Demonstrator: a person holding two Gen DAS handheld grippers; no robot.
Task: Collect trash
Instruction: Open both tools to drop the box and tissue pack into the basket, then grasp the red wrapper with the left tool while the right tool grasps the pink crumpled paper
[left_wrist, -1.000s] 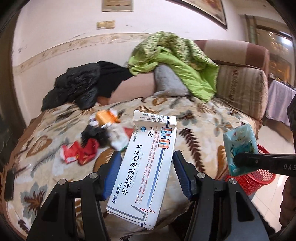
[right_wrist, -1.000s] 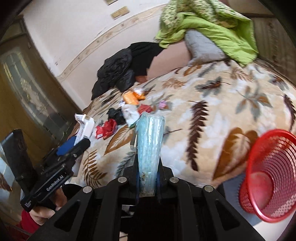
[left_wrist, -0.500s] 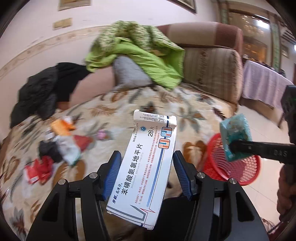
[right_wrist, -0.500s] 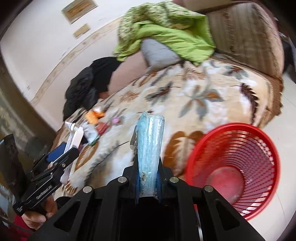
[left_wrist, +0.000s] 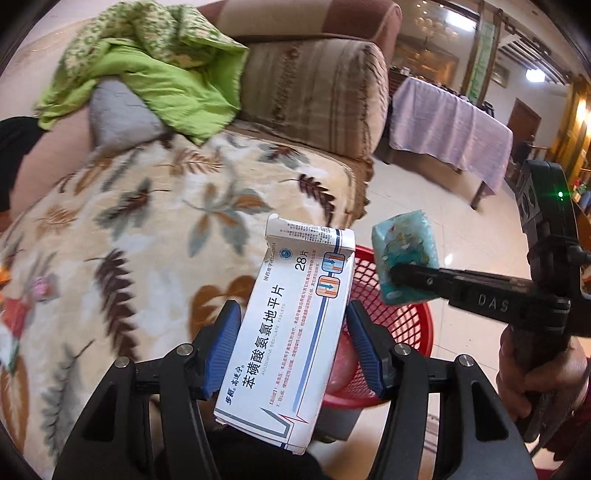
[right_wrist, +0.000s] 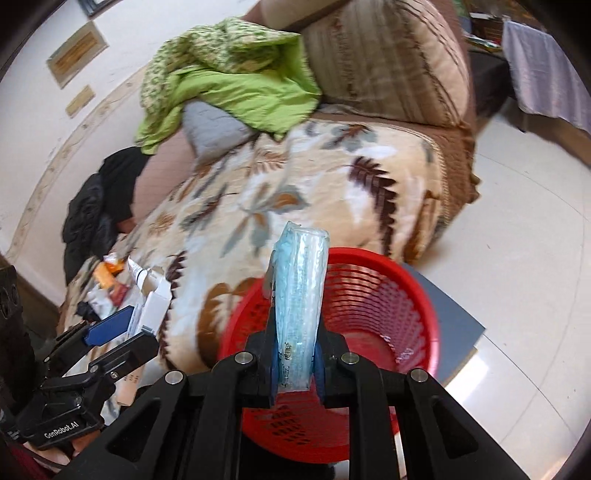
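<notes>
Red mesh basket (right_wrist: 373, 325) stands on the floor just beside the near edge of the leaf-patterned blanket (left_wrist: 147, 229). Above it, the left hand-held gripper (left_wrist: 291, 350) clamps a white medicine box (left_wrist: 295, 332), and to its right the right hand-held gripper (right_wrist: 295, 354), its jaws just easing apart, still pinches a blue tissue pack (right_wrist: 299, 295).

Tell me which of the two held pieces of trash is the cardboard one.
The white medicine box in the left gripper. The right gripper holds a soft blue plastic packet instead.
</notes>
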